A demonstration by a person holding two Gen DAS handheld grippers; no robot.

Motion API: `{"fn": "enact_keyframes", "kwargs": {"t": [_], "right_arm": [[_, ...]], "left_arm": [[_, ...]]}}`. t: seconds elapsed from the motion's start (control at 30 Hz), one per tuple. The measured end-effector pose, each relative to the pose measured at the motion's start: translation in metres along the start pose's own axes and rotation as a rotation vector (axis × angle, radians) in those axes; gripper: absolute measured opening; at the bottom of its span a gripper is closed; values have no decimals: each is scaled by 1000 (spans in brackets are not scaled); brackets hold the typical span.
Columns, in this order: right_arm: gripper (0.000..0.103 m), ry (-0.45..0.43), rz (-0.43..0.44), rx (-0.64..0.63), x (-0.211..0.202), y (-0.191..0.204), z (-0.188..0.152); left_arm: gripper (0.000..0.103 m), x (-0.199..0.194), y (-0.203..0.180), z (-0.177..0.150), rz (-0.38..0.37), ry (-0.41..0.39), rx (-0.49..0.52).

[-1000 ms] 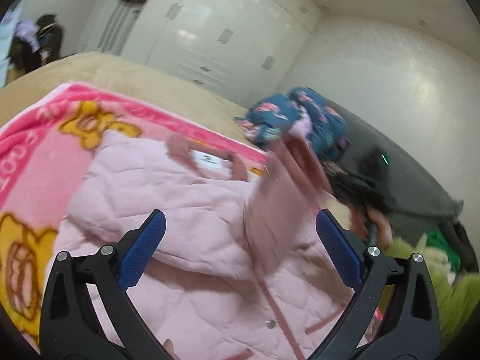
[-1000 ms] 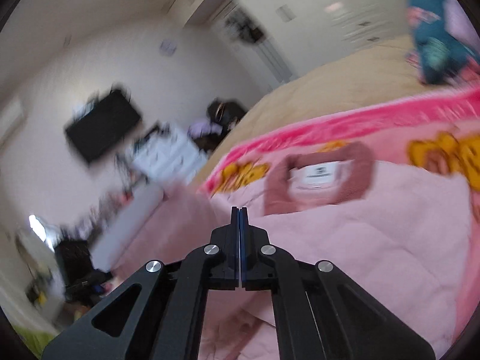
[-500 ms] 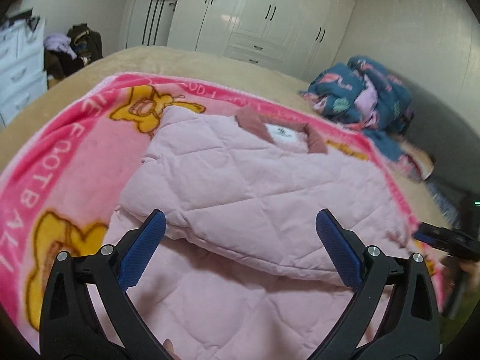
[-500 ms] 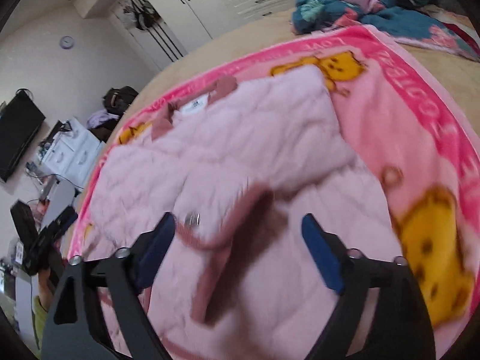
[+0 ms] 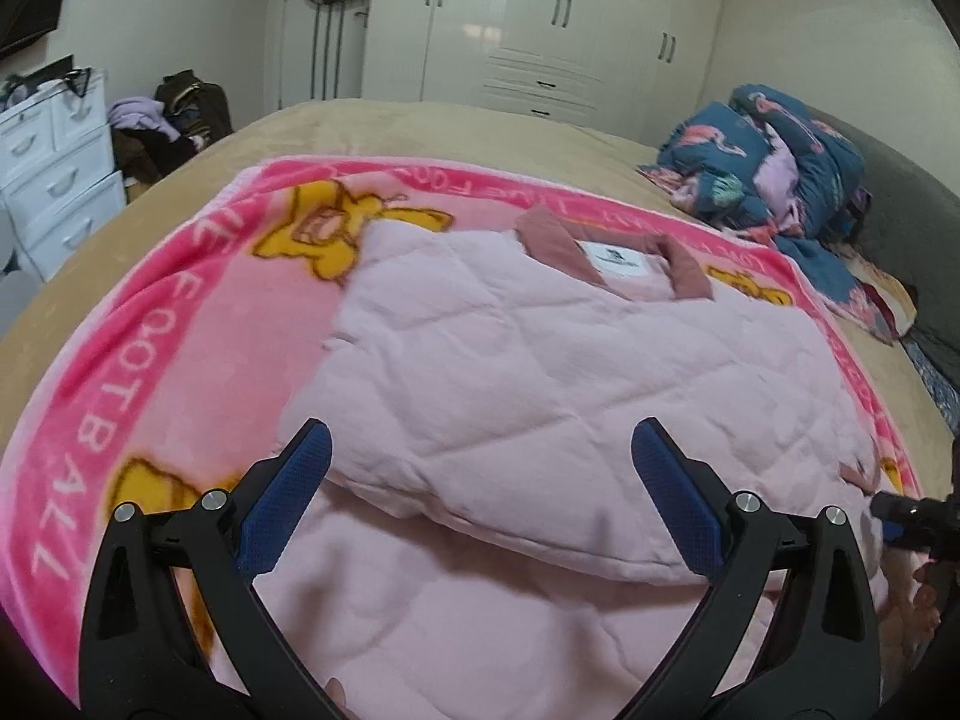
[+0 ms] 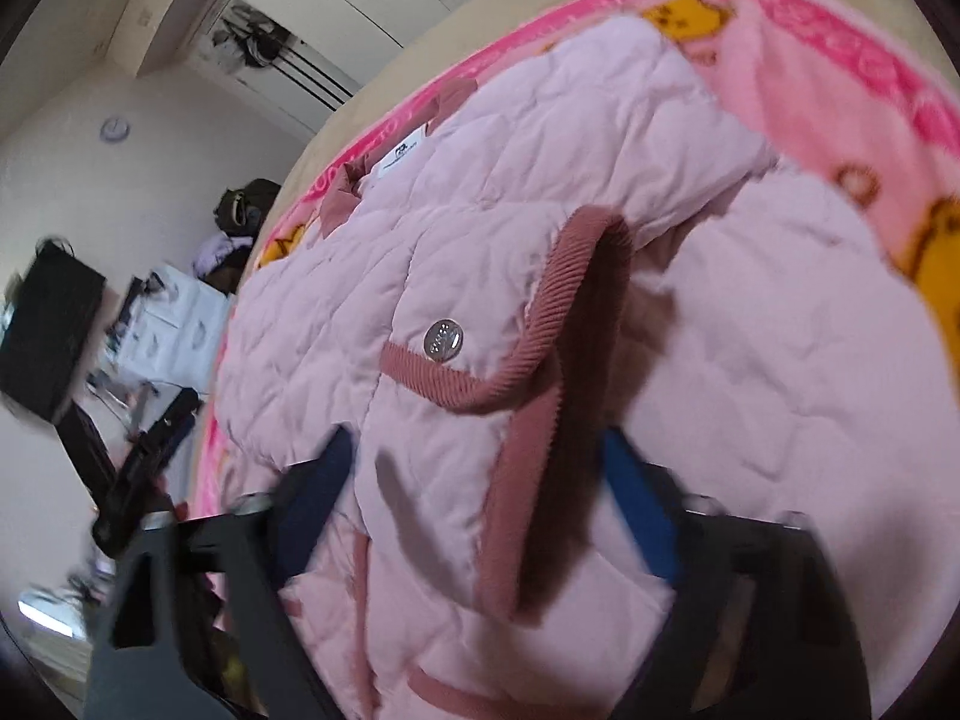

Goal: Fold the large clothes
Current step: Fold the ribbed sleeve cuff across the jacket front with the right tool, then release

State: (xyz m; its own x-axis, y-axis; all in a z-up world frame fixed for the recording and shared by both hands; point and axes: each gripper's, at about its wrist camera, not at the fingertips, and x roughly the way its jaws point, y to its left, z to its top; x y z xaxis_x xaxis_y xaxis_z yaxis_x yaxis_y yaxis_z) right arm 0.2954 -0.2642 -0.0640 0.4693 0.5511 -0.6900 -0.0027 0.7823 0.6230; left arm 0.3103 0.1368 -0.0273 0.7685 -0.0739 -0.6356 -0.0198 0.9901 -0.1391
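- Pink quilted jacket [image 5: 540, 372] lies spread on a pink cartoon-print blanket [image 5: 150, 360], which in turn covers a tan bed [image 5: 420, 126]. Collar end points toward the bed's far edge, with a white label [image 5: 618, 261] visible inside the dusty-rose collar [image 5: 558, 240].
- One quilted panel is folded over the jacket's body; its folded edge runs across just beyond the left gripper's tips.
- Left gripper [image 5: 480, 498]: fingers spread wide, released, nothing between them. It hangs over the near part of the jacket; contact with the fabric cannot be determined.
- Right gripper [image 6: 474, 498]: frame is motion-blurred. Jaws apart and have just been narrowing. A cuffed sleeve end [image 6: 510, 420] with rose ribbed trim and a silver snap button [image 6: 443, 341] lies between the blue pads; the pads do not appear to press on it.
- In the left wrist view, the right gripper's tip [image 5: 900, 519] shows at the blanket's right edge, beside the jacket.
- A blue patterned bundle of bedding [image 5: 774, 162] sits near the bed's far right corner, well apart from the jacket.
- White wardrobe [image 5: 540, 30] stands beyond the bed; a white drawer unit [image 5: 48, 180] stands off its left edge.
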Motion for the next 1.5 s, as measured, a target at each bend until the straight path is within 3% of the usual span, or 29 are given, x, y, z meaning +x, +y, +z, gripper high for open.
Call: {"fn": "enact_keyframes", "kwargs": {"t": [0.03,0.07,0.1,0.2,0.4,0.63,1.0,1.5], "right_arm": [[61,7,2,-1,3,0,1],[42,9,16,-17,6,1,2],[30,9,36,-41,7,4,2],[17,-44,14,-170,-1,23,4],[11,-232,13,-452,-50,83,46],[6,-371,-26,-587,-75,119,107],[6,-379,-131,-572,-52,92,134],[6,-340,-191,-495,-20,58,130]], "left_arm": [[94,0,5,3,22,-8,-2],[94,0,10,6,36,-14,-5],[94,0,17,9,53,-21,-17],[94,-2,33,16,61,-33,-63],[94,-2,48,25,63,-45,-125],[94,9,49,33,4,-35,-220],[94,33,15,39,-42,1,-132],[92,46,-23,37,-38,13,13]]}}
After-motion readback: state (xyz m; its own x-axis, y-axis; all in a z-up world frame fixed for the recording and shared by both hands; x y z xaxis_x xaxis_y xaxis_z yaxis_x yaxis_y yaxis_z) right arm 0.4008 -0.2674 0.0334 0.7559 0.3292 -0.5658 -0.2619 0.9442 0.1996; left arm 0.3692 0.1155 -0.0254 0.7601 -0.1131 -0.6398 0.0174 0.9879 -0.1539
